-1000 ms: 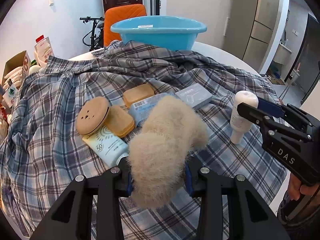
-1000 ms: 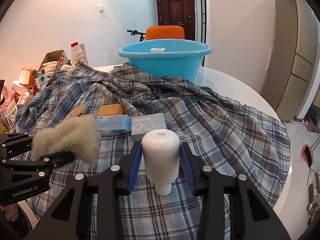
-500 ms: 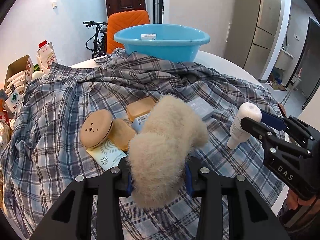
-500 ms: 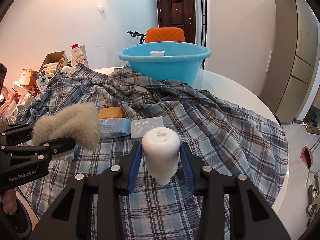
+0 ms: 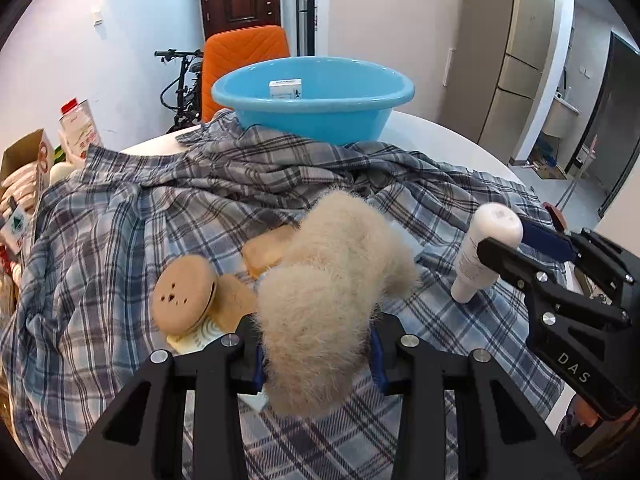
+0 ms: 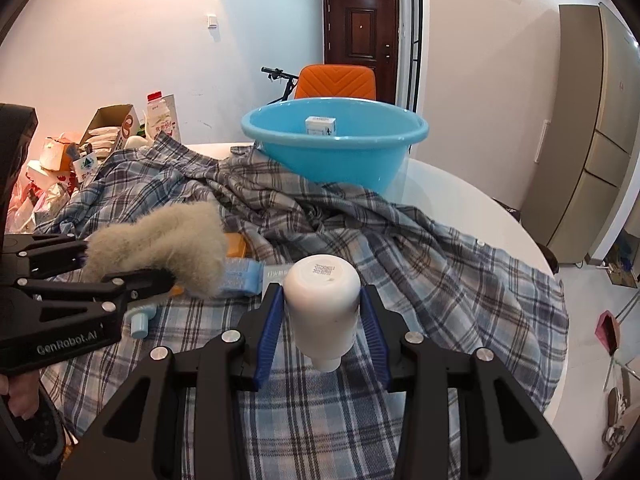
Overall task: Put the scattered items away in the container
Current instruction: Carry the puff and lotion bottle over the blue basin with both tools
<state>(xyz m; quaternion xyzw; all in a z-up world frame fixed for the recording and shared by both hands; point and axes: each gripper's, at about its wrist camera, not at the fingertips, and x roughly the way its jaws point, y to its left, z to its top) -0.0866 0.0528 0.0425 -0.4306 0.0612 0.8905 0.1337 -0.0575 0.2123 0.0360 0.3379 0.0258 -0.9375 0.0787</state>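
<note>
My left gripper [image 5: 316, 354] is shut on a beige fluffy plush [image 5: 332, 284] and holds it above the plaid cloth; it also shows in the right wrist view [image 6: 160, 240]. My right gripper [image 6: 324, 332] is shut on a white bottle [image 6: 322, 300], held upside down above the cloth; it also shows in the left wrist view [image 5: 484, 248]. The blue basin [image 5: 312, 100] stands at the far side of the table with a small white box [image 5: 285, 89] inside. It also shows in the right wrist view [image 6: 334, 148].
On the plaid cloth [image 5: 120, 232] lie a round tan case [image 5: 184, 296], tan sponges [image 5: 264, 252], a sunscreen tube [image 5: 196, 334], a blue packet [image 6: 240, 276] and a grey box [image 6: 274, 274]. An orange chair [image 5: 244, 54] stands behind the basin. Boxes and cartons [image 6: 108, 132] crowd the left.
Both grippers have risen with the plush and the bottle and moved forward toward the basin. The bottle has left the cloth.
</note>
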